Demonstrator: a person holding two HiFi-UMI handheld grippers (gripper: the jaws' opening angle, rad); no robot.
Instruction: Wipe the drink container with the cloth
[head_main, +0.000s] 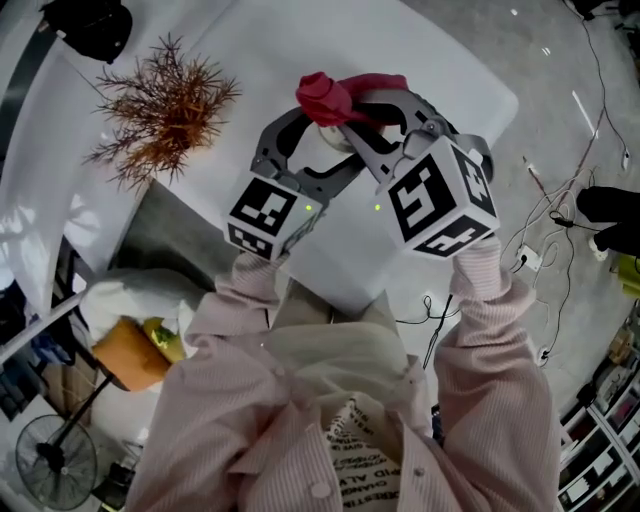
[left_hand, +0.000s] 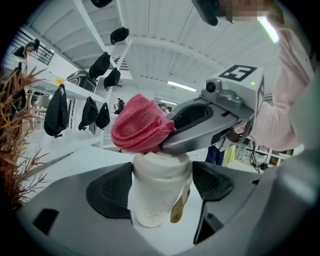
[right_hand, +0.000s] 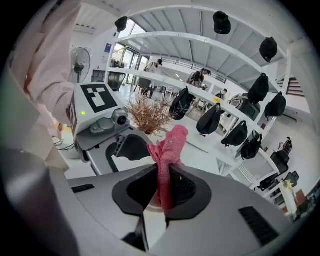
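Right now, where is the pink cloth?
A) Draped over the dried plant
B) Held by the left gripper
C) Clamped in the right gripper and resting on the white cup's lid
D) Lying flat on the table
C: the right gripper view shows the pink cloth pinched between the jaws of the right gripper, and the left gripper view shows it on the lid of the white cup held by the left gripper.

We observe a white tabletop. A dried brown plant stands near its left edge, a black object at its far-left corner, and a white cup toward its middle.
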